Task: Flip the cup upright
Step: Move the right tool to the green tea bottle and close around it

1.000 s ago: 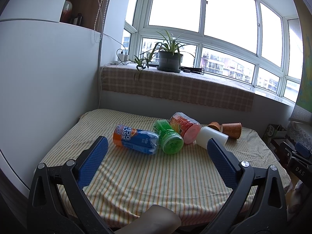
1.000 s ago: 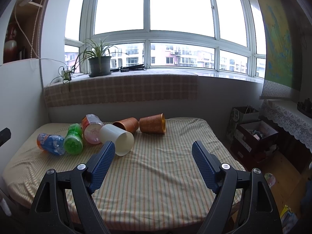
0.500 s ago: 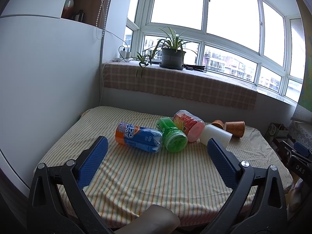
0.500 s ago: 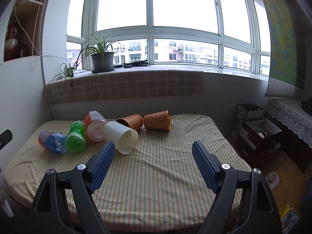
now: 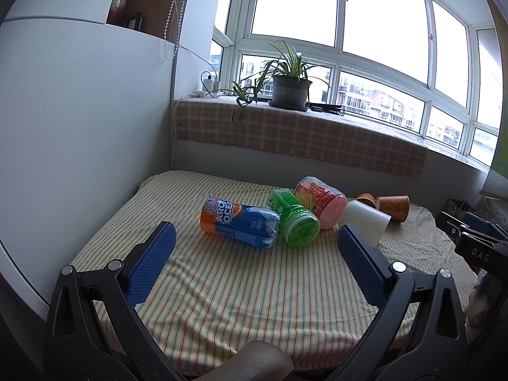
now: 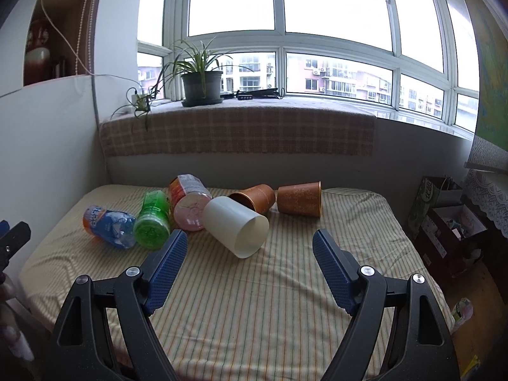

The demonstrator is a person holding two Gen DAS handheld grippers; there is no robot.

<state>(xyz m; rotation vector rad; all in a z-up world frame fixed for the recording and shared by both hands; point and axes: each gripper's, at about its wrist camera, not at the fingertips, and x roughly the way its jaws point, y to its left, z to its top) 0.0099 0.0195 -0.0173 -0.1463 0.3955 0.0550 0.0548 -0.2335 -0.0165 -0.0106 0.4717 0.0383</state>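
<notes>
A white cup (image 6: 236, 226) lies on its side on the striped tablecloth, its mouth toward me. Behind it lie two copper cups on their sides, one near the middle (image 6: 254, 197) and one to the right (image 6: 300, 202). In the left wrist view the white cup (image 5: 365, 220) and a copper cup (image 5: 393, 207) show at the right. My right gripper (image 6: 250, 247) is open and empty, just short of the white cup. My left gripper (image 5: 253, 245) is open and empty, in front of the bottles.
Three bottles lie on their sides left of the cups: blue and orange (image 5: 239, 220), green (image 5: 295, 219), pink (image 5: 319, 201). The table (image 6: 285, 301) meets a wall on the left and a checked window ledge behind. Boxes (image 6: 444, 219) stand on the floor to the right.
Both grippers have moved forward toward the table, so the cups and bottles look closer. Both stay open. Nothing on the table has moved.
</notes>
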